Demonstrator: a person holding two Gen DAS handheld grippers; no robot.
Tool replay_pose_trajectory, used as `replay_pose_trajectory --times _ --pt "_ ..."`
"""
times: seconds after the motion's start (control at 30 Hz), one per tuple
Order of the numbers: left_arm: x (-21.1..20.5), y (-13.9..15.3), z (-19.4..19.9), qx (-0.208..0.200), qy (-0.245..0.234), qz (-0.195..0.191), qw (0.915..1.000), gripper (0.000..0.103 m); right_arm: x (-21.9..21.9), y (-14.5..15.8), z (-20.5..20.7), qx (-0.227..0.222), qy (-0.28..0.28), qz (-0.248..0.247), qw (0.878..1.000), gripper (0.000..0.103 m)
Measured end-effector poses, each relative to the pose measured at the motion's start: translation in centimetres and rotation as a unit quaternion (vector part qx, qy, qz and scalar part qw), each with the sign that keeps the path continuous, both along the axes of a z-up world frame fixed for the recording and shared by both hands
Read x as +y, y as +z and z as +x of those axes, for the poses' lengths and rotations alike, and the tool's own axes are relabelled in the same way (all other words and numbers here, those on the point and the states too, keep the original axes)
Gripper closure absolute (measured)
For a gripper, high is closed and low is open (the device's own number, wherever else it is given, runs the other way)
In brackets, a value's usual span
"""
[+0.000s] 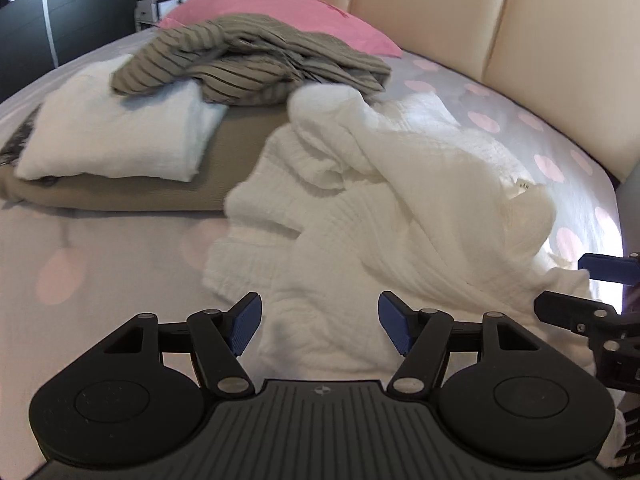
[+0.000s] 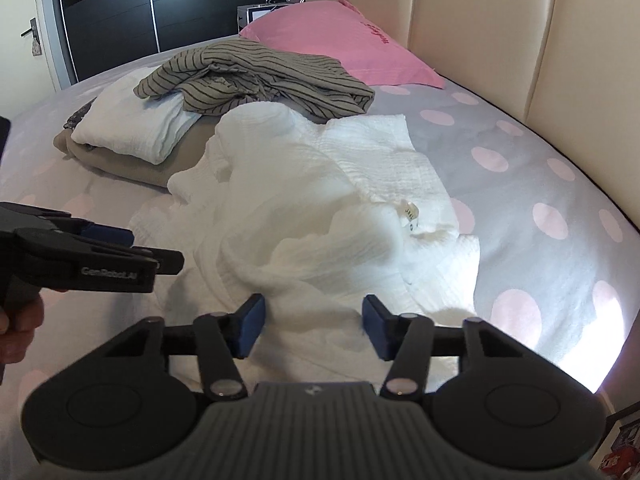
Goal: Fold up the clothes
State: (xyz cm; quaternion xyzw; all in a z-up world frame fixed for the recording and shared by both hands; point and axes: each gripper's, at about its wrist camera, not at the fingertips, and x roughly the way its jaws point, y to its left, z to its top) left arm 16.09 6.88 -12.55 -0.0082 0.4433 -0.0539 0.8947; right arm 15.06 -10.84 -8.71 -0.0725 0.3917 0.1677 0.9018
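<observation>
tongs (image 1: 320, 328) over polka-dot bed (image 1: 100, 248), cream headboard (image 1: 540, 40) behind

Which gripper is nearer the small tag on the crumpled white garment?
Right. The right gripper sits below the tag over the white garment; the left gripper is farther off, at the garment's opposite edge.

Bright daylight from the right, blown-out glare on the bed sheet (image 2: 560, 320) at its right edge, white garment (image 1: 400, 200) softly motion-blurred, strong fisheye bending at borders, dark wardrobe (image 2: 120, 20) dim behind
</observation>
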Motion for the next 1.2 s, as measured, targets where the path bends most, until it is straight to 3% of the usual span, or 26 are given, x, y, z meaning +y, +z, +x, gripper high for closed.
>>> replay_pose_trajectory --times 0.03,0.1,0.17,0.2,0.27,0.4,0.53,0.8,0.97,1.2 --pt "0.0 -0.6 0.6 0.009 0.001 0.0 1.0 0.044 0.1 -0.1 0.1 0.004 -0.001 -0.003 1.0 0.063" --pt "0.3 -1.6 1.4 0.027 0.006 -0.016 0.9995 0.055 0.3 -0.3 0.4 0.012 -0.005 -0.007 1.0 0.084" --pt "0.7 -2.4 1.8 0.044 0.009 -0.043 0.9981 0.077 0.3 -0.4 0.7 0.02 -0.013 -0.008 1.0 0.094" --pt "0.8 -2.6 1.8 0.051 0.008 -0.056 0.9971 0.08 0.3 -0.3 0.8 0.021 -0.018 -0.006 1.0 0.096" --pt "0.7 -2.4 1.3 0.044 0.009 -0.053 0.9976 0.101 0.2 0.1 0.7 0.018 -0.024 -0.004 1.0 0.098" --pt "0.7 -0.2 0.0 0.003 0.017 -0.042 0.999 0.103 -0.1 2.0 0.0 -0.019 -0.036 0.002 0.999 0.099" --pt "1.7 3.3 -0.8 -0.024 0.02 -0.038 0.9988 0.103 -0.8 4.8 -0.9 -0.051 -0.047 0.038 0.997 0.099" --pt "4.7 11.3 -4.9 -0.095 0.052 -0.022 0.9938 0.103 1.7 11.5 -4.9 -0.116 0.005 0.102 0.988 0.1" --pt "7.6 16.7 -9.3 -0.151 0.093 0.005 0.9842 0.103 4.5 15.5 -8.3 -0.16 0.046 0.134 0.977 0.1" --pt "13.9 24.0 -17.1 -0.216 0.169 0.039 0.9607 0.103 8.9 21.0 -13.2 -0.194 0.117 0.193 0.955 0.1"
